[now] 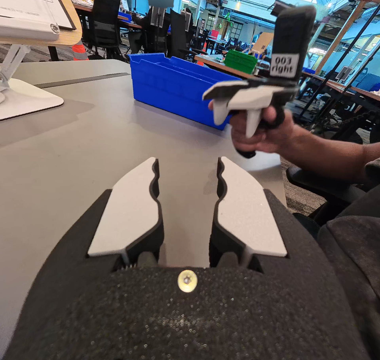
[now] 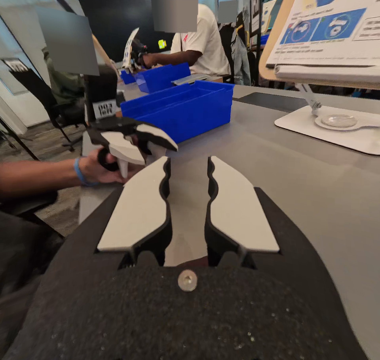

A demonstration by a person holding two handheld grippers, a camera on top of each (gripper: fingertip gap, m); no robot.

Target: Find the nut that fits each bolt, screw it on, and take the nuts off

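grey worktop [image 1: 86,144] bare before the left hand-held gripper [image 1: 188,161], jaws wide and empty; blue bin [image 1: 174,87] at 12 o'clock, right hand-held gripper [image 1: 218,103] at 2 o'clock, also empty. right wrist view: own jaws part-open, bin interior visible yet no nuts or bolts discernible. presumably small, rigid, slippery steel: grip nuts across flats, bolts by the head.

— Any nuts or bolts showing?
— None in either view. Only the blue bin [image 1: 181,89] that might hold them — upright on the grey table [image 1: 102,144], open-topped.
— And inside it?
— Hidden by its walls [image 2: 185,113]; cannot tell.
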